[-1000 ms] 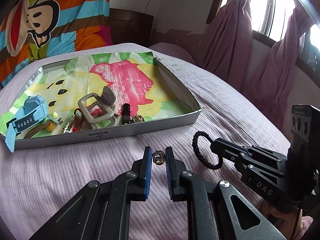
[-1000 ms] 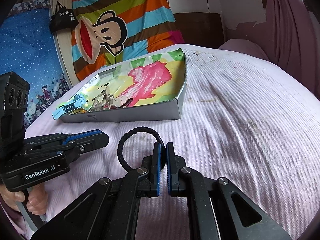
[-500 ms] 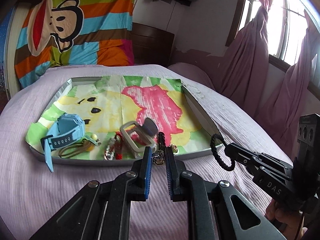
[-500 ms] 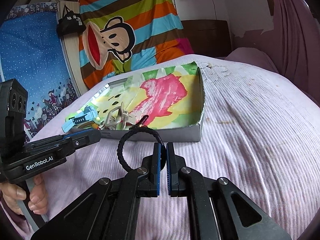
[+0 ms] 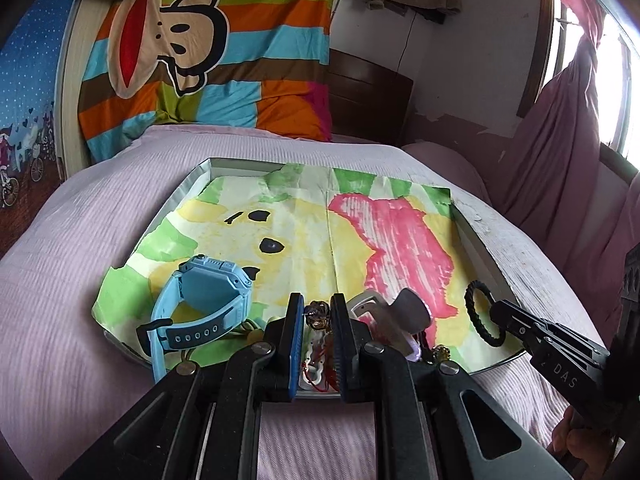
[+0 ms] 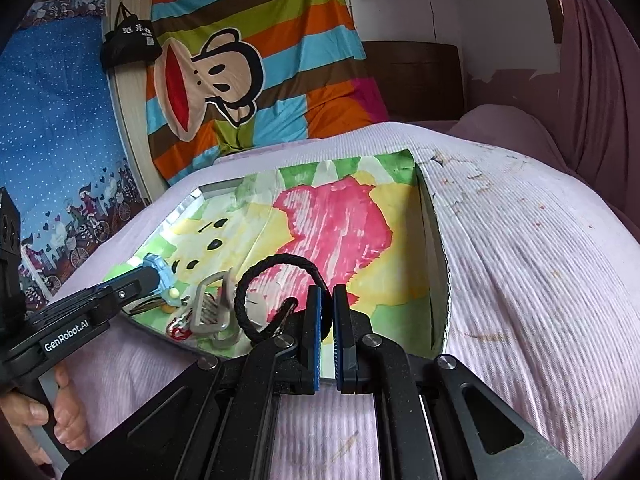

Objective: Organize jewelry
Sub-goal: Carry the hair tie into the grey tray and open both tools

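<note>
Both grippers have advanced from over the bare bedspread to the near edge of the tray [image 5: 476,232], so both carried pieces are now at the drop zone and ready for release.

Left gripper [image 5: 316,314]: its jaws pinch a small metal charm [image 5: 319,316] between the pads, just above the tray's near edge. Directly below it lie a red-and-white trinket [image 5: 316,372], a grey clip [image 5: 372,312] and a blue watch [image 5: 204,300] at the near left corner.

Right gripper [image 6: 327,308]: its jaws are pressed almost together on a black braided cord loop [image 6: 256,292]. The loop stands out to the left of the fingers [image 6: 314,320], over the near edge beside the clip.

The far half of the tray, lined with a painted paper sheet [image 6: 340,224], carries nothing.
</note>
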Motion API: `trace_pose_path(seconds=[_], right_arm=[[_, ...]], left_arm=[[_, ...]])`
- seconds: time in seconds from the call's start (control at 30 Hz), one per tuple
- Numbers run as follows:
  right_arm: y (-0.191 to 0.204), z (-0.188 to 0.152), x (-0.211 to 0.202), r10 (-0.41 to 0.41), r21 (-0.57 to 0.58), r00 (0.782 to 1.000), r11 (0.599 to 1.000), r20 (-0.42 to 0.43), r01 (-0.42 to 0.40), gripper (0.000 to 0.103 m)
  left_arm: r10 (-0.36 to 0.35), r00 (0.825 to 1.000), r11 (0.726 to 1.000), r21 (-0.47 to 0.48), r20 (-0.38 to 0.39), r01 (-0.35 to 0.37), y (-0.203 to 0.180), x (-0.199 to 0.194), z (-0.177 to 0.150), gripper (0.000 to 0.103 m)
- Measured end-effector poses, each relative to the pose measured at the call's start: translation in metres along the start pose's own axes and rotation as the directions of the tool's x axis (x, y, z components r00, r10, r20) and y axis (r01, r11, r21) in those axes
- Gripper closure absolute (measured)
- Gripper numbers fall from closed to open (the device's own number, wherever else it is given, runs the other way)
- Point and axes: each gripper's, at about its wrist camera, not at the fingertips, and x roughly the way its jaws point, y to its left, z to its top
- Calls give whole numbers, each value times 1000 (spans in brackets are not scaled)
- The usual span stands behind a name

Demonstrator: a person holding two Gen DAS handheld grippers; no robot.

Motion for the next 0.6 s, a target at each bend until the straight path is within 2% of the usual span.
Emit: trace_pose_path(seconds=[0.3, 0.6], right_arm=[[0, -8, 26, -37, -12, 997, 999, -69, 37, 98], [12, -5, 34, -39, -44, 996, 998, -85, 36, 98]], left_arm=[[19, 999, 1000, -13, -30, -20, 6, 13, -6, 90], [24, 999, 1000, -11, -48, -25, 6, 18, -10, 90]])
